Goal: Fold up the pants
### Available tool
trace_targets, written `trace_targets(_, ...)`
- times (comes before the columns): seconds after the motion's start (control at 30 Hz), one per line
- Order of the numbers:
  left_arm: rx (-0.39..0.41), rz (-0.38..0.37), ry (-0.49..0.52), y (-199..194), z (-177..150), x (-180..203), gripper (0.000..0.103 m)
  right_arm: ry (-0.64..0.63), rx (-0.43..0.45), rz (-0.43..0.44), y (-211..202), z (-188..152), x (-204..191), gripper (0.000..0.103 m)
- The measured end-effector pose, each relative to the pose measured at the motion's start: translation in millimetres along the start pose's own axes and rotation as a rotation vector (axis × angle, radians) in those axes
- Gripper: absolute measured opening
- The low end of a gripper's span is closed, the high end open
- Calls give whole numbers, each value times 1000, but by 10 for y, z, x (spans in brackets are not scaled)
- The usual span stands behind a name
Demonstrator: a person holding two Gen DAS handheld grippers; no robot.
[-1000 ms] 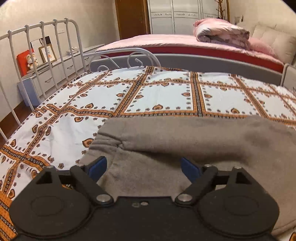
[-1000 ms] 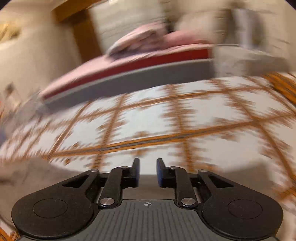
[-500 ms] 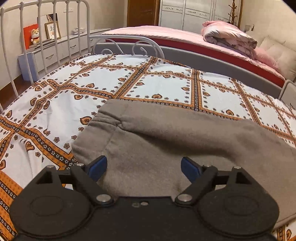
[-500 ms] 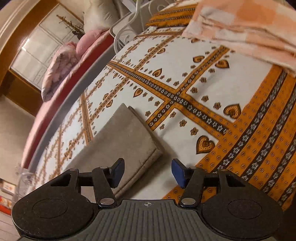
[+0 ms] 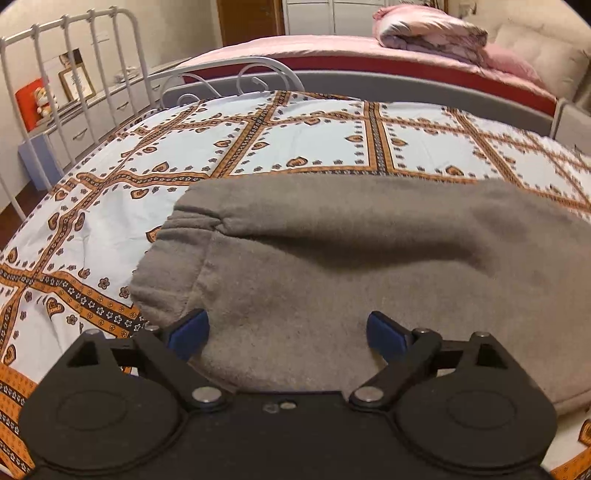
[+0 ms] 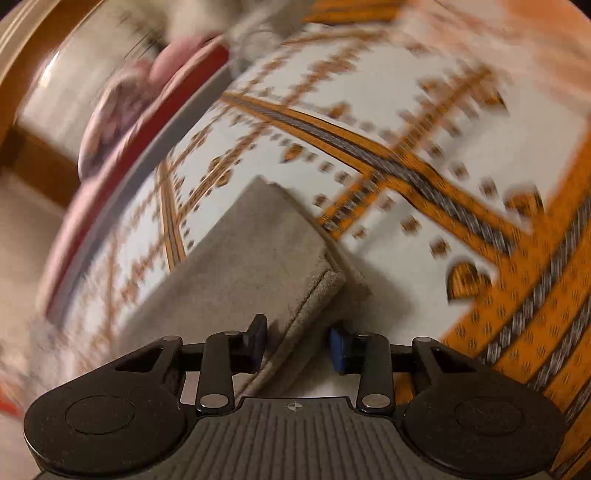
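Grey fleece pants (image 5: 332, 251) lie across the patterned bedsheet (image 5: 295, 147), their waist end at the left in the left wrist view. My left gripper (image 5: 288, 332) hovers over that end. Its jaws are opening wide, with cloth below and between the blue pads (image 5: 192, 328), which do not press on it. In the blurred right wrist view, the leg end of the pants (image 6: 258, 258) points away up the bed. My right gripper (image 6: 297, 345) is closing on the hem edge, and cloth fills the gap between its pads (image 6: 337, 350).
A white metal bed frame (image 5: 85, 74) rises at the left and far end. Beyond stands a second bed with a pink cover (image 5: 332, 48) and a rolled quilt (image 5: 428, 29). A low drawer unit (image 5: 74, 125) stands past the rails. Orange-bordered sheet (image 6: 517, 295) lies to the right of the hem.
The right gripper swung from above the bare sheet onto the pants' leg hem, rolled, and narrowed around it. The left gripper stayed over the waist end and spread a little wider.
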State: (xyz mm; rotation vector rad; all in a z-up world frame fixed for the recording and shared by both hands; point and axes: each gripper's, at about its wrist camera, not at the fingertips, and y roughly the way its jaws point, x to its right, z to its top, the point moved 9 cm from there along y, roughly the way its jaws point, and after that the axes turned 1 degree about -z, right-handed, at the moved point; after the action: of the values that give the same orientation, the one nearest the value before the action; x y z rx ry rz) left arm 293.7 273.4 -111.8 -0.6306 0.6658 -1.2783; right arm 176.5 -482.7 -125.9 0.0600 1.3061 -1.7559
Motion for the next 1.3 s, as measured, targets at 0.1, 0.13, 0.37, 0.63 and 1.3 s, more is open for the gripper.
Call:
trace_targets(0.1,14,-13,-41,-29,25,-37,87,-156,143,63,-245,122,-322,14)
trace_targets(0.13,19,-24,-61,-37,29,-56,87,-202,215,117,-412,174,-467,13)
trace_targets(0.37,7,-42,18,-12,-25,34,87,-207,122,-52,-185,55,-84,14)
trace_targets(0.63,75,-57,-48,-151,90,-74,78,-17,249,-182,-507,219,313,41)
trace_targets(1.3,79,5,63,119,225,199,86,-658,41,33,1137,-777,-2178,33)
